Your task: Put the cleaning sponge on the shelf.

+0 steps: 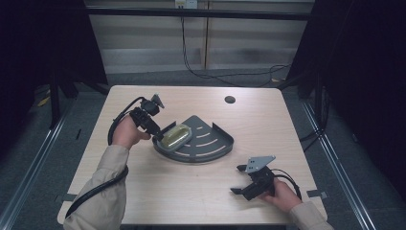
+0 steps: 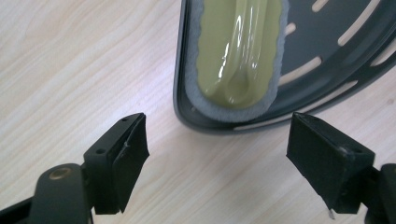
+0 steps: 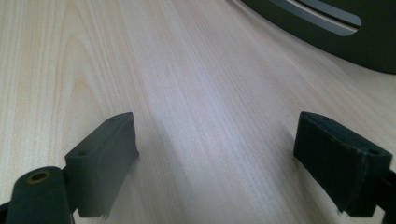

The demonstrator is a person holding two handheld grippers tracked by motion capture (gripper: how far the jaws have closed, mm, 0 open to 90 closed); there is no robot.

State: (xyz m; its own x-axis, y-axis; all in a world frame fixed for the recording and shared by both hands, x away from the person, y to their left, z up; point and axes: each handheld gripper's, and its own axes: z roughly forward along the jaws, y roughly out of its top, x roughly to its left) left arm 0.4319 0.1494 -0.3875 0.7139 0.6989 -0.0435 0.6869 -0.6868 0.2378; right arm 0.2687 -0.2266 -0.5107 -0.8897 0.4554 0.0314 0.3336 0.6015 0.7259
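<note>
Here we see one sponge (image 1: 176, 135) lying in one dark tray (image 1: 218, 143).
From above, our left gripper (image 1: 158, 136) is just beside it, wide and empty. In the left gripper view, nothing blocks the sponge. In the right gripper view, our right gripper (image 3: 215, 144) is wide over bare table (image 3: 187, 93).

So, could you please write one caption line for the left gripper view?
Open left gripper above the table, just short of a yellow-green sponge lying in a dark slotted tray.
</note>
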